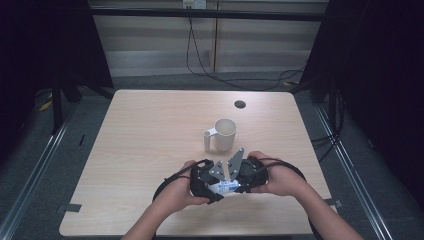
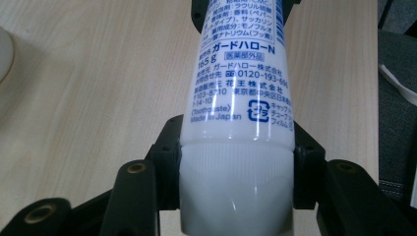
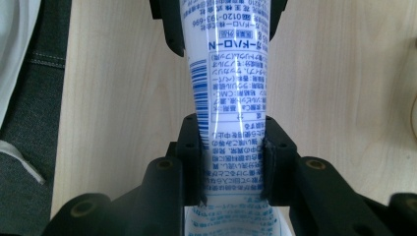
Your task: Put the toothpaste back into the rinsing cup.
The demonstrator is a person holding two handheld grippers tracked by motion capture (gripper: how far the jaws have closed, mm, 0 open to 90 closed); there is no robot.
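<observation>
A white toothpaste tube (image 1: 228, 187) with blue print is held level just above the front of the table, between my two grippers, which face each other. In the left gripper view, my left gripper (image 2: 236, 162) is shut on the tube's (image 2: 236, 73) wide white cap end, a pad pressing on each side. The right gripper view has my right gripper (image 3: 232, 157) shut on the tube's (image 3: 231, 73) flattened tail end. In the high view the left gripper (image 1: 212, 184) sits at the tube's left and the right gripper (image 1: 244, 181) at its right, both hands close together.
A white mug (image 1: 223, 134) with its handle to the left stands upright just beyond the hands. The wooden table (image 1: 150, 130) has a dark cable hole (image 1: 240, 104) near its far edge. Black cables loop from both grippers along the table's front.
</observation>
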